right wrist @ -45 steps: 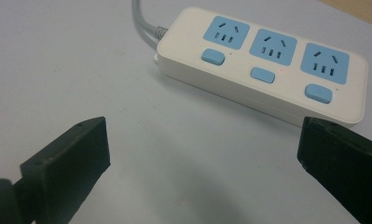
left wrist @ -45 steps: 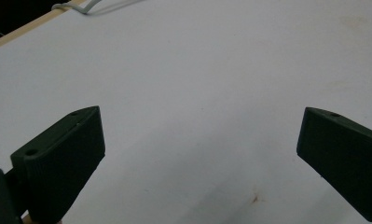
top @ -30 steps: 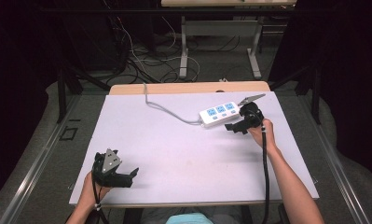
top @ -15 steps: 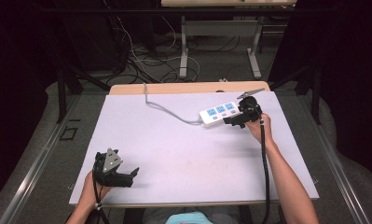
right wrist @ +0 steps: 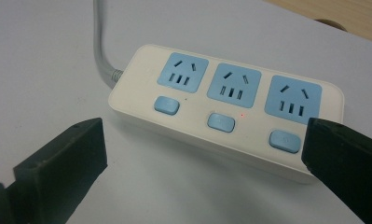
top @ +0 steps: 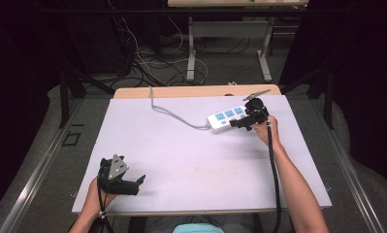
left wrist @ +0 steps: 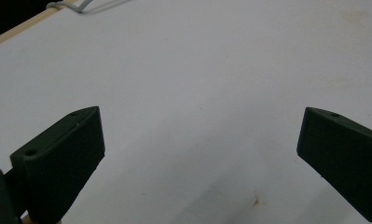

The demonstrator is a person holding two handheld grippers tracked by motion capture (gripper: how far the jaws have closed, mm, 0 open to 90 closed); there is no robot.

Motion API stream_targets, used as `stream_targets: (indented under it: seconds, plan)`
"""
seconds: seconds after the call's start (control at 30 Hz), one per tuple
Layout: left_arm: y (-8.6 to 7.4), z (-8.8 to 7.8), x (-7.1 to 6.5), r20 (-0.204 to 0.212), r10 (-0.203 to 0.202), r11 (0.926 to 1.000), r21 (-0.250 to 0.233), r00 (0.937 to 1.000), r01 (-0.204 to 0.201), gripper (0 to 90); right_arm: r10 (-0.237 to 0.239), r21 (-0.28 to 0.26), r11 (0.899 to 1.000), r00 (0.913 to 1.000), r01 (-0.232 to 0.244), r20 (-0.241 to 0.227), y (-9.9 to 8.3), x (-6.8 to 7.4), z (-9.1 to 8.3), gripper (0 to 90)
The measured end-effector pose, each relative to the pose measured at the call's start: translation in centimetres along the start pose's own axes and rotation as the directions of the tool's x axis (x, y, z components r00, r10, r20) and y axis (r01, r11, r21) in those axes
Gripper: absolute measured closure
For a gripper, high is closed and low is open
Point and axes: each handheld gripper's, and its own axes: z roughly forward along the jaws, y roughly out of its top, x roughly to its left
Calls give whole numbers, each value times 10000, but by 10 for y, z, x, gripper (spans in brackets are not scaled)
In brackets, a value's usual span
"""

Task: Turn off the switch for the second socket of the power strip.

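Observation:
A white power strip (top: 226, 118) (right wrist: 225, 109) with three blue sockets and three blue switches lies at the table's far right; a small red light glows near its middle switch. Its grey cable (top: 171, 112) (right wrist: 101, 51) runs left toward the table's far edge. My right gripper (top: 239, 122) (right wrist: 207, 158) hovers open just in front of the strip, its jaws spread wide on the switch side and touching nothing. My left gripper (top: 135, 184) (left wrist: 200, 154) rests open near the front left corner, above bare white tabletop.
The white table (top: 191, 160) has a wooden strip (top: 196, 91) along its far edge. Behind it stand another table's legs and loose cables (top: 147, 63) on the floor. A black cable (top: 273, 184) trails from the right gripper along the forearm.
The right gripper has shifted slightly left and nearer the power strip's right end. The left gripper has stayed in place.

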Motion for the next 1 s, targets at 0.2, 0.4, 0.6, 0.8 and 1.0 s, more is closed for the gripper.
stream_targets:
  seconds: [0.2, 0.4, 0.6, 0.8, 1.0]
  plan:
    - [-1, 0, 1, -36, -65, 10000, -16, 10000, 65, 5, 41, -14, 10000, 10000, -41, -49, 3, -3, 8, 0]
    - [0, 1, 1, 75, -24, 9999, 129, 10000, 23, 4, 139, -201, 9997, 9999, -137, 91, 4, -5, 15, 94]
    - [0, 2, 1, 129, 34, 9998, 174, 9999, -36, 3, 82, -699, 9975, 9998, -69, 184, 4, -8, 13, 340]
    - [0, 1, 1, 67, 9, 9999, 105, 10000, -10, 3, 251, -727, 9971, 9994, -232, 252, 2, -8, 14, 698]
    - [0, 2, 1, 114, 49, 9997, 225, 9999, -52, 3, 460, -701, 9966, 9984, -436, 339, -1, -10, 16, 900]
